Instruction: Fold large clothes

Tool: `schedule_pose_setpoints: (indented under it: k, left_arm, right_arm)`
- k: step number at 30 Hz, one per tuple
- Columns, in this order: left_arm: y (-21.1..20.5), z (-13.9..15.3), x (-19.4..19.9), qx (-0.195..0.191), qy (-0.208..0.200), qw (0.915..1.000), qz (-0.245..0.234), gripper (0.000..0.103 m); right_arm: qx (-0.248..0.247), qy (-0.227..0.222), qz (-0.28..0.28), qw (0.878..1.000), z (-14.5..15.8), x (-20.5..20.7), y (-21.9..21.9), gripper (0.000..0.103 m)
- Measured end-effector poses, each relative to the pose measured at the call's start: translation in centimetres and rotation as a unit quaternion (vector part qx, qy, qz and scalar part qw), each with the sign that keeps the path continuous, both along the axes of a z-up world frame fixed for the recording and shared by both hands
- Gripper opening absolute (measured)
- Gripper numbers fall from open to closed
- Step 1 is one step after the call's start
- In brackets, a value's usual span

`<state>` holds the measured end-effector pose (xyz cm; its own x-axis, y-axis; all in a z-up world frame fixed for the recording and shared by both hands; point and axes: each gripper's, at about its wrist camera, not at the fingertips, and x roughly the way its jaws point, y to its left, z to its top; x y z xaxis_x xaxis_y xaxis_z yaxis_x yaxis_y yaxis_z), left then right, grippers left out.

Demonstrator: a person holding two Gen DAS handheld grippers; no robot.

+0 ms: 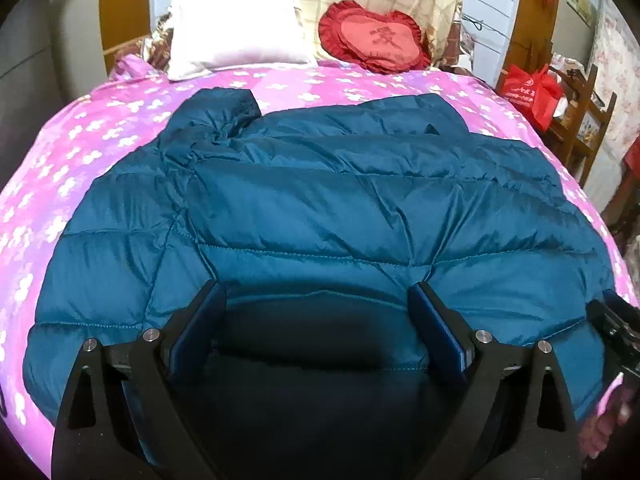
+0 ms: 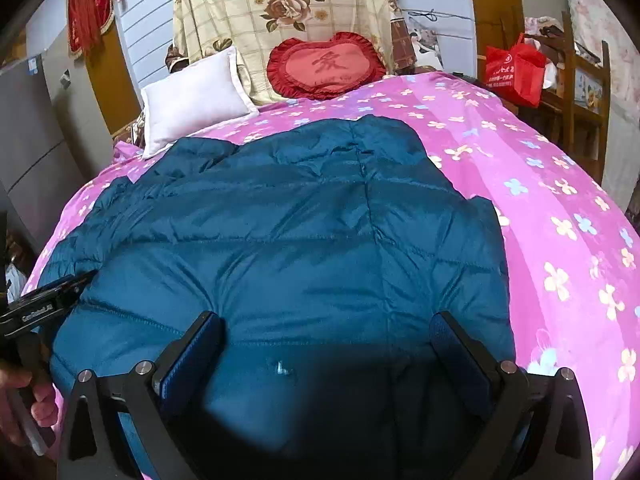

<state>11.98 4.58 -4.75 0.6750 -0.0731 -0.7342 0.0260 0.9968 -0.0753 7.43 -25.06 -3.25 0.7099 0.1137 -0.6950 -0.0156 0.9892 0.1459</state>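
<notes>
A teal quilted puffer jacket lies spread across the pink flowered bedspread, one sleeve bunched at its far left corner. My left gripper hovers over the jacket's near edge, jaws wide open, fabric lying flat between the blue pads without being pinched. In the right wrist view the same jacket fills the middle, and my right gripper stands open over its near hem. The left gripper shows at that view's left edge, held by a hand. The right gripper peeks in at the left view's right edge.
A white pillow and a red heart-shaped cushion lean against a folded floral quilt at the head of the bed. A red bag sits on a wooden chair to the right. A grey cabinet stands left.
</notes>
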Motion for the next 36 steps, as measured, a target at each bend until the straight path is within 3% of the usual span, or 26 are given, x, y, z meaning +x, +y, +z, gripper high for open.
schedule_pose_setpoints:
  k: [10,25,29,33,36]
  left_arm:
    - [-0.7,-1.1,-0.7,0.041,-0.031,0.9986,0.010,0.094]
    - [-0.5,-0.8,-0.9,0.027,-0.025,0.9992,0.012,0.094]
    - [2.6,2.1,-1.3,-0.040,-0.021,0.9988,-0.018,0.094]
    - [9.3,6.7,0.2,-0.047,-0.055,0.9973,0.011,0.094]
    - [15.2,6.4,4.4,-0.055,-0.009,0.9979,0.034,0.094]
  right_arm:
    - [-0.014,-0.004,0.019,1.000,-0.7,0.0,0.0,0.103]
    - [-0.031,-0.005,0.022,0.999,-0.9,0.1,0.2,0.103]
    - [-0.035,-0.005,0.020,0.999,-0.8,0.1,0.4,0.103]
    - [-0.037,-0.002,0.017,0.999,-0.8,0.1,0.6,0.103]
    - [-0.037,-0.002,0.018,0.999,-0.7,0.2,0.6,0.103]
